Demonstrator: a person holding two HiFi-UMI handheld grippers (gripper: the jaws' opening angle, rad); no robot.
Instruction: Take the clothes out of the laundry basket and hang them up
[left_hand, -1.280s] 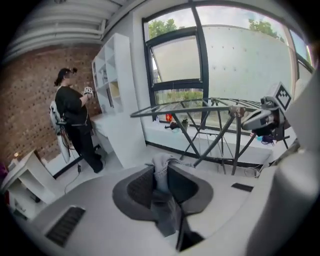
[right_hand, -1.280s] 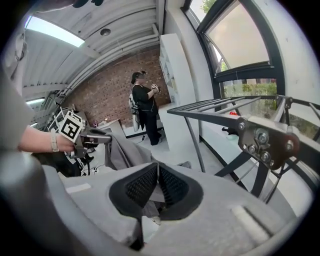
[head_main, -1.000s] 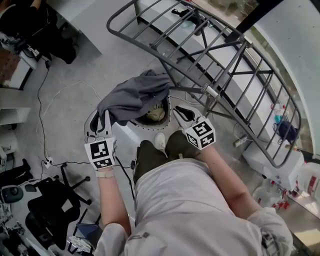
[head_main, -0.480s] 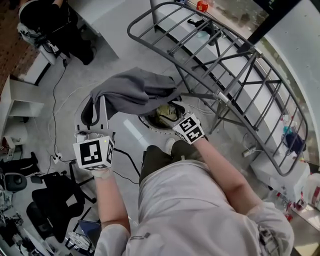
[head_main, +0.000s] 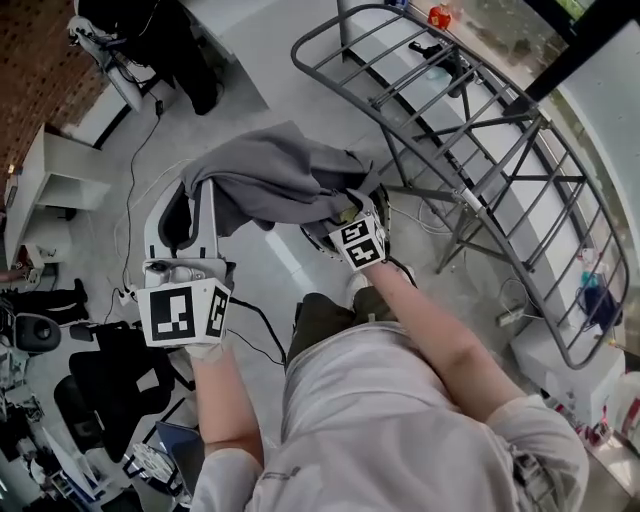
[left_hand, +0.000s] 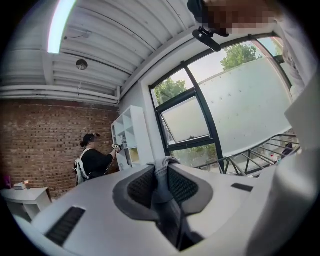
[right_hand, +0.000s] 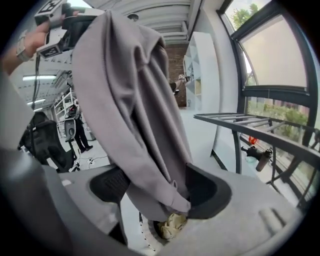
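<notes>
As grey garment (head_main: 270, 180) drapes over it, basket (right_hand: 143, 228) mostly hidden frm above

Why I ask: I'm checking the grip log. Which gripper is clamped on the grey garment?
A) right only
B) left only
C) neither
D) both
B: the left gripper pinches a fold of the grey garment, while the right gripper has just been opening its jaws, which stand wide with the cloth hanging loose between them.
</notes>
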